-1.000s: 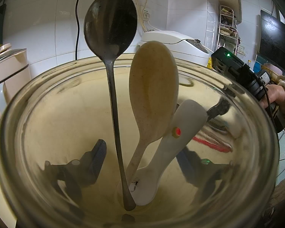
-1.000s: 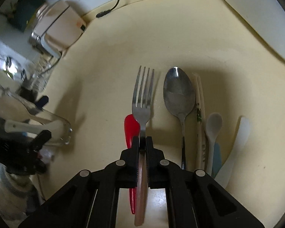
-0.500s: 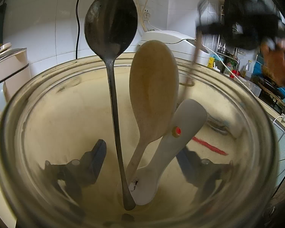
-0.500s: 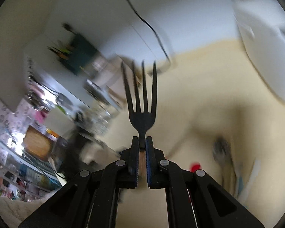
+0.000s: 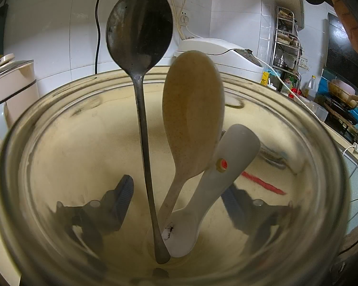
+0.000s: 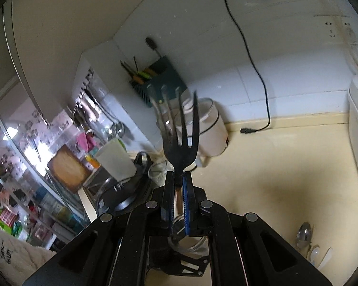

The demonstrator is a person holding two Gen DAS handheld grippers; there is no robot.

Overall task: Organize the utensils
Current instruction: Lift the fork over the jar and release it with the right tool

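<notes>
We were in a kitchen with white tiled walls and a pale yellow counter point(image 6: 286, 166), a black cable point(image 6: 253, 54) hanging down the wall and a white rice cooker point(image 5: 224, 54) standing at the back. In our left tongs point(image 5: 179, 197) we gripped a clear glass jar point(image 5: 59, 109); both fingers point(image 5: 123, 195) showed through the glass, one on each side, pressed against its wall. Three utensils stood in the jar, handles down: a dark metal spoon point(image 5: 140, 35) to the left, a beige wooden rice paddle point(image 5: 193, 109) in the middle, and a white plastic paddle point(image 5: 229, 162) leaning right, with a small red dot on its stem. Their handles met at the bottom of the jar. Beyond the glass a red utensil point(image 5: 262, 183) lay on the counter, blurred.

Our right tongs point(image 6: 177, 190) were clamped on the neck of a fork point(image 6: 179, 147), held upright in the air with its tines pointing up in front of a cream kettle point(image 6: 212, 131) and a dark blue wall rack point(image 6: 160, 83). Below the tongs we could make out the rim of the glass jar. At the lower right of that view a metal spoon point(image 6: 303, 234) and two small white spoons point(image 6: 318, 256) lay on the counter, well apart from the fork.
</notes>
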